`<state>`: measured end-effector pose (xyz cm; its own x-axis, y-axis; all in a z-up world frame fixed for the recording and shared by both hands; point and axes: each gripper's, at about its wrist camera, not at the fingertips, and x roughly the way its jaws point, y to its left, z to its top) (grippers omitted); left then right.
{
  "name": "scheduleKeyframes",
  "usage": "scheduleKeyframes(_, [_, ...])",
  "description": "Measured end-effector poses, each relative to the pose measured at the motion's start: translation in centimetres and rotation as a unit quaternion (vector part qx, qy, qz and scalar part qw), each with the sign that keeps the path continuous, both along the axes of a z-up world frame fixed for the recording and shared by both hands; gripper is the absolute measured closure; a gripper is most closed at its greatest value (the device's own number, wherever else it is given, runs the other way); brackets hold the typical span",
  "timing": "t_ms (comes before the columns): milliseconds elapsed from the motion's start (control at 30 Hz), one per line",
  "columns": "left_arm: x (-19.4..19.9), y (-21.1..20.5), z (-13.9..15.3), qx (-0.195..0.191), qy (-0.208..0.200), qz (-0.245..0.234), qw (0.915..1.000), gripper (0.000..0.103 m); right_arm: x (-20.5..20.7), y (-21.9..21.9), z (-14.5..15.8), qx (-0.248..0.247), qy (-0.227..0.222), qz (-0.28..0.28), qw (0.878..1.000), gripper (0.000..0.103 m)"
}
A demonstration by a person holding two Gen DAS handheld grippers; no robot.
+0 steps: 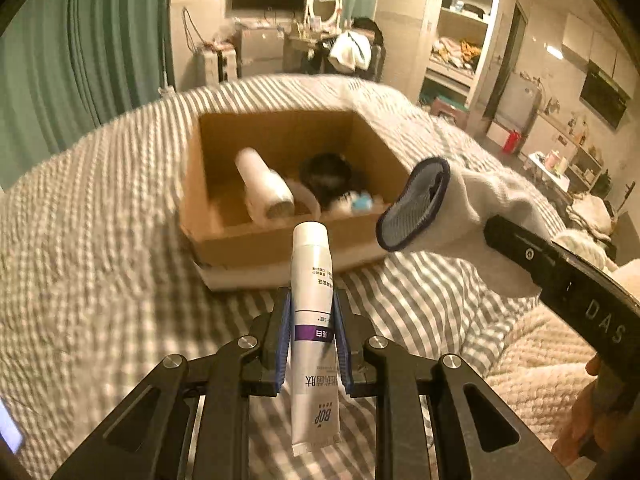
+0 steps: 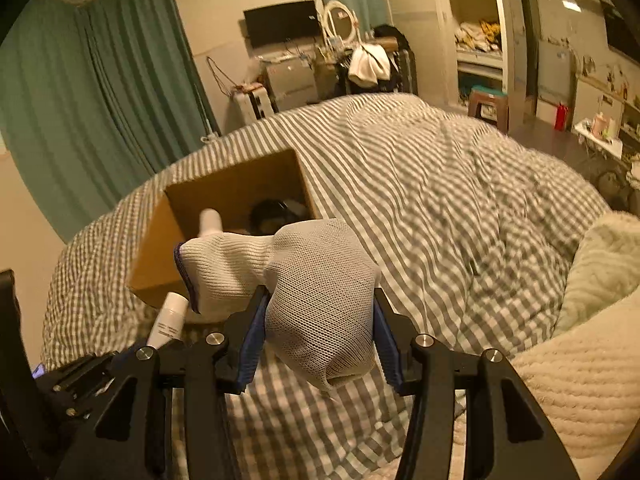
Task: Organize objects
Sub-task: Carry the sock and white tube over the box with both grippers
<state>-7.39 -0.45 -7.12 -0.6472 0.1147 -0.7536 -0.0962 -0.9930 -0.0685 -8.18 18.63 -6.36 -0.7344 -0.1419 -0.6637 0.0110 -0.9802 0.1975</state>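
My left gripper (image 1: 312, 304) is shut on a white toothpaste tube (image 1: 311, 276) with a purple band, held upright above the bed. Just beyond it stands an open cardboard box (image 1: 256, 244) holding a white bottle (image 1: 264, 188) and a dark round thing (image 1: 326, 174). My right gripper (image 2: 318, 308) is shut on a balled white sock (image 2: 320, 300) with a dark-trimmed cuff. The sock (image 1: 452, 200) hangs beside the box's right corner in the left wrist view. In the right wrist view the box (image 2: 160, 256) lies ahead to the left, the tube (image 2: 168, 320) below it.
The box sits on a bed with a grey-and-white striped cover (image 2: 440, 184). A cream textured blanket (image 2: 568, 380) lies at the right. Beyond the bed are green curtains (image 1: 80, 60), a desk with a mirror (image 1: 322, 4) and shelves (image 1: 460, 40). A hand (image 1: 588, 420) holds the right gripper's handle.
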Motion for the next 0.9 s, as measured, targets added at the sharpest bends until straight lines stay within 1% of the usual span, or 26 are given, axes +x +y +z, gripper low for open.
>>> scheduleKeyframes(33, [0.0, -0.1, 0.6, -0.009, 0.009, 0.002, 0.9999, 0.083, 0.0, -0.3, 0.5, 0.002, 0.006, 0.002, 1.0, 0.054])
scheduleKeyframes(133, [0.0, -0.2, 2.6, -0.018, 0.038, 0.003, 0.9991, 0.083, -0.4, -1.3, 2.4, 0.01, 0.027, 0.012, 1.0, 0.054])
scheduleKeyframes(300, [-1.2, -0.5, 6.1, -0.043, 0.092, 0.007, 0.9948, 0.083, -1.5, -2.4, 5.1, 0.018, 0.053, 0.023, 0.998, 0.054])
scheduleKeyframes(433, [-2.9, -0.6, 7.8, -0.045, 0.102, 0.016, 0.9936, 0.083, -3.3, -3.3, 7.1, 0.023, 0.07, 0.031, 0.997, 0.054])
scheduleKeyframes(567, [-5.7, -1.2, 8.0, -0.05, 0.101, 0.025, 0.9933, 0.083, -5.5, -4.1, 8.4, 0.021, 0.082, 0.042, 0.996, 0.054])
scheduleKeyframes(667, [-8.5, -1.4, 7.7, -0.054, 0.095, 0.031, 0.9936, 0.083, -7.4, -4.7, 8.6, 0.02, 0.082, 0.047, 0.995, 0.054])
scheduleKeyframes(767, [-11.7, -1.6, 7.2, -0.055, 0.087, 0.04, 0.9939, 0.083, -10.4, -5.1, 8.0, 0.02, 0.077, 0.051, 0.996, 0.054])
scheduleKeyframes(900, [-15.8, -2.3, 5.5, -0.062, 0.068, 0.054, 0.9943, 0.083, -13.7, -5.1, 6.4, 0.018, 0.064, 0.055, 0.996, 0.054])
